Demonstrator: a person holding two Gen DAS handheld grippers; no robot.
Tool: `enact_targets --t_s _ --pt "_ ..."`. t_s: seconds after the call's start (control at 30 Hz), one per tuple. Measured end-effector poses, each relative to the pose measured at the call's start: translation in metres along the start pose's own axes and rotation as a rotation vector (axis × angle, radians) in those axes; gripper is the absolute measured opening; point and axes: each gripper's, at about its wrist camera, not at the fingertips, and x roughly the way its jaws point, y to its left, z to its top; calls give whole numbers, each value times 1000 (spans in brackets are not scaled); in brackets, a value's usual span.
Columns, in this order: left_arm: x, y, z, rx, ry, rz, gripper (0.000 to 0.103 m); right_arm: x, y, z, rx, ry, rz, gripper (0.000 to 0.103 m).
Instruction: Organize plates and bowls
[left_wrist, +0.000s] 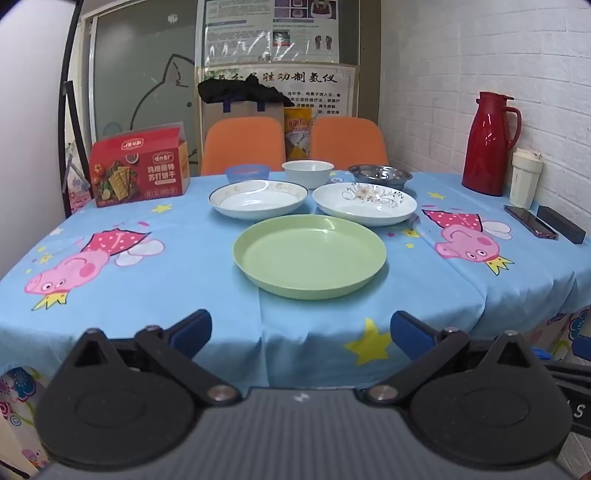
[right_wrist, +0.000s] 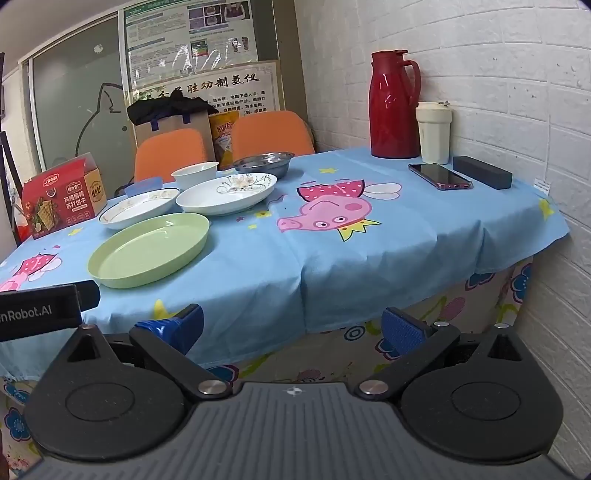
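Observation:
A green plate lies nearest on the blue tablecloth. Behind it are a gold-rimmed white plate at left and a flower-patterned white plate at right. Further back stand a blue bowl, a white bowl and a steel bowl. My left gripper is open and empty, before the table's near edge, facing the green plate. My right gripper is open and empty, off the near edge, right of the plates.
A red cracker box stands at back left. A red thermos, a cream cup, a phone and a black case are at the right by the brick wall. Two orange chairs stand behind.

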Motion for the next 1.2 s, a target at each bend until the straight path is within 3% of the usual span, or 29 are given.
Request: enact_targets --t_s 0.57,0.83,1.2 --pt "-2 2 0 12 -1 2 103 0 2 -3 -13 -14 4 91" --pt "-5 5 -1 -15 -9 -53 102 2 1 -4 -4 -4 2 91" --pt "-2 4 -2 -9 11 -27 102 2 0 -4 0 -4 5 91"
